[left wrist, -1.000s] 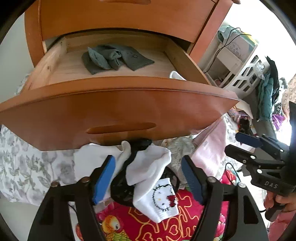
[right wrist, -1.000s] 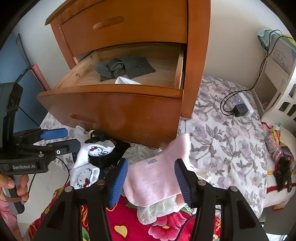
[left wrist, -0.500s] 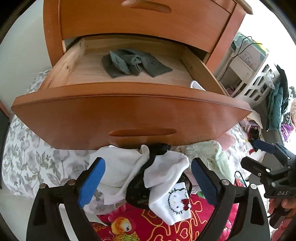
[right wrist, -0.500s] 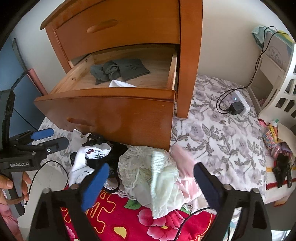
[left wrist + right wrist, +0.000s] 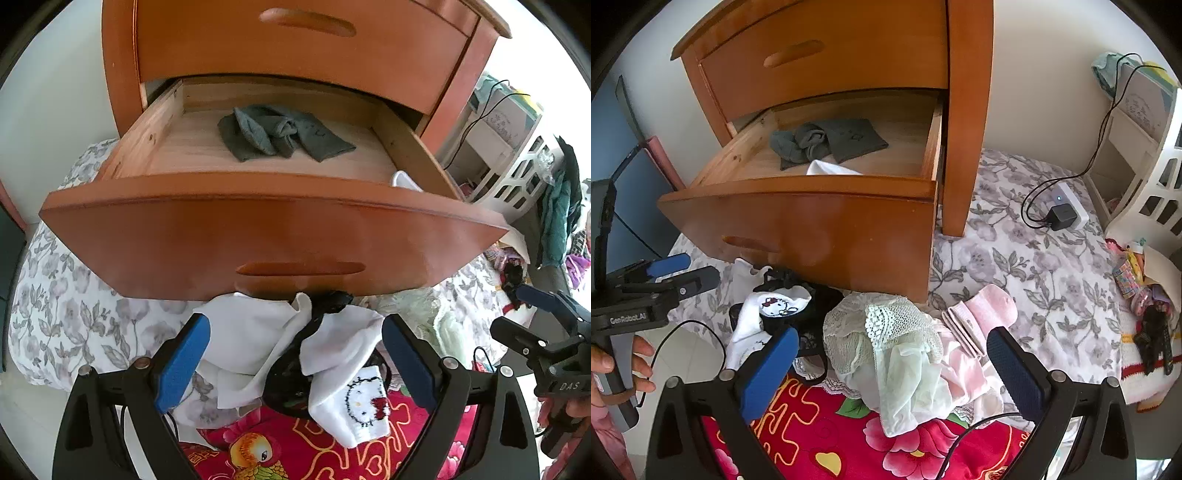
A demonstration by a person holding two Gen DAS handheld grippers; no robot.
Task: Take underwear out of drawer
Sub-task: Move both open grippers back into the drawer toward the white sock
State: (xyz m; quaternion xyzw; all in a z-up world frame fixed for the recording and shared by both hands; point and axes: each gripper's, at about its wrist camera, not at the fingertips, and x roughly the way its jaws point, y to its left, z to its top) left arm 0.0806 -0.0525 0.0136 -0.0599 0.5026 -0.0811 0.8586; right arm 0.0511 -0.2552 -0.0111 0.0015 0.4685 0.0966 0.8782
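Observation:
The wooden drawer [image 5: 258, 229] [image 5: 820, 225] stands pulled out. Inside lie crumpled grey underwear [image 5: 280, 134] [image 5: 823, 142] and a white piece [image 5: 404, 181] [image 5: 831, 169] at the front edge. My left gripper [image 5: 295, 354] is open, hovering over a white garment [image 5: 255, 339] and a white cartoon-cat sock [image 5: 354, 395] in front of the drawer. My right gripper [image 5: 890, 358] is open above pale green lace underwear [image 5: 886, 332] and a pink garment [image 5: 982, 317], holding nothing. Each gripper shows at the edge of the other's view, the right gripper [image 5: 532, 317] and the left gripper [image 5: 676, 273].
A red flowered blanket [image 5: 827, 424] and a grey floral sheet [image 5: 1034, 266] lie under the clothes pile. A charger with black cable [image 5: 1062, 214] sits on the sheet. A white laundry basket [image 5: 513, 173] stands at right. A hand [image 5: 613, 369] holds the left gripper's handle.
The right gripper opened and let go of the pink garment, which now lies on the pile. Both grippers pulled back from the drawer and the left one opened wider.

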